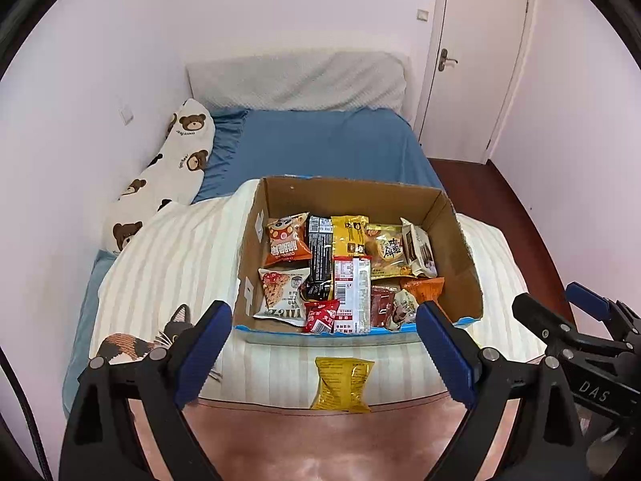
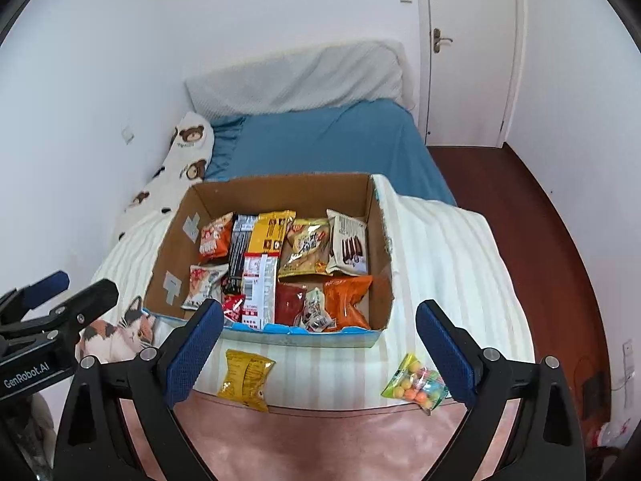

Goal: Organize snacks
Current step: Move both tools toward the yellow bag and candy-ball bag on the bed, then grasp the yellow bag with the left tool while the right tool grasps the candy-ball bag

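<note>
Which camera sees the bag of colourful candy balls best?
The right wrist view: the bag of candy balls lies on the striped blanket beside the cardboard box. The left wrist view doesn't show it.

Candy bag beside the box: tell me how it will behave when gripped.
The candy bag is clear film over loose round balls, so it will likely sag and shift in the jaws. The glossy film may slip. It looks light, and lies near the blanket edge, so a push could drop it.

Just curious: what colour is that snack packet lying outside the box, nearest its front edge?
Yellow; the packet shows best in the left wrist view.
</note>
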The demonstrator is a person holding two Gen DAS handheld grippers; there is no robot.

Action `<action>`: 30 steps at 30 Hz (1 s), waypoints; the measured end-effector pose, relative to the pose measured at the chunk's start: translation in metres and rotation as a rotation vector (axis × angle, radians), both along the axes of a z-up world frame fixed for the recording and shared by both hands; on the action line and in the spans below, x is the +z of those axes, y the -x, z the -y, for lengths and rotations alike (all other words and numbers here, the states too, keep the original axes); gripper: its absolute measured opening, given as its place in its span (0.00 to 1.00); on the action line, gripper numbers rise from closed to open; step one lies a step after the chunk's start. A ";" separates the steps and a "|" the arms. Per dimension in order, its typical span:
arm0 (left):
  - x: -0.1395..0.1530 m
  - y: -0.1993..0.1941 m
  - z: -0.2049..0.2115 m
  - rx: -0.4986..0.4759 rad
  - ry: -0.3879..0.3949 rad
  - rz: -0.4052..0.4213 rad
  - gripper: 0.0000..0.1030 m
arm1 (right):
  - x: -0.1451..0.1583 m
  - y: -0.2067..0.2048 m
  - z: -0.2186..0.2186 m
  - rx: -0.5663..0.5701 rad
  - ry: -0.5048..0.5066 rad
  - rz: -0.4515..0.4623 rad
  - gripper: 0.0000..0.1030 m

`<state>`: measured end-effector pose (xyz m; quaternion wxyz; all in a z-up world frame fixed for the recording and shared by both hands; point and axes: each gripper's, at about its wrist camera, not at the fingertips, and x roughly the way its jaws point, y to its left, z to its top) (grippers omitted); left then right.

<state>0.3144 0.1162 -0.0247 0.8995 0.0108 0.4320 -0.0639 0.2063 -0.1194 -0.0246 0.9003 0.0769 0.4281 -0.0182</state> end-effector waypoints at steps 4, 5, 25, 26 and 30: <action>0.001 0.006 0.000 0.002 0.016 0.006 0.91 | 0.005 0.006 0.003 0.002 -0.026 0.007 0.96; -0.002 0.007 -0.001 0.009 0.018 0.001 0.91 | 0.003 0.007 0.006 -0.001 -0.045 0.004 0.96; -0.208 -0.025 0.006 0.074 0.038 -0.440 0.91 | -0.230 -0.033 0.158 -0.335 -0.302 -0.466 0.76; -0.213 -0.025 0.008 0.070 0.038 -0.451 0.91 | -0.240 -0.035 0.164 -0.353 -0.314 -0.483 0.76; -0.238 -0.030 0.021 0.036 0.021 -0.511 0.91 | -0.274 -0.033 0.188 -0.442 -0.384 -0.540 0.76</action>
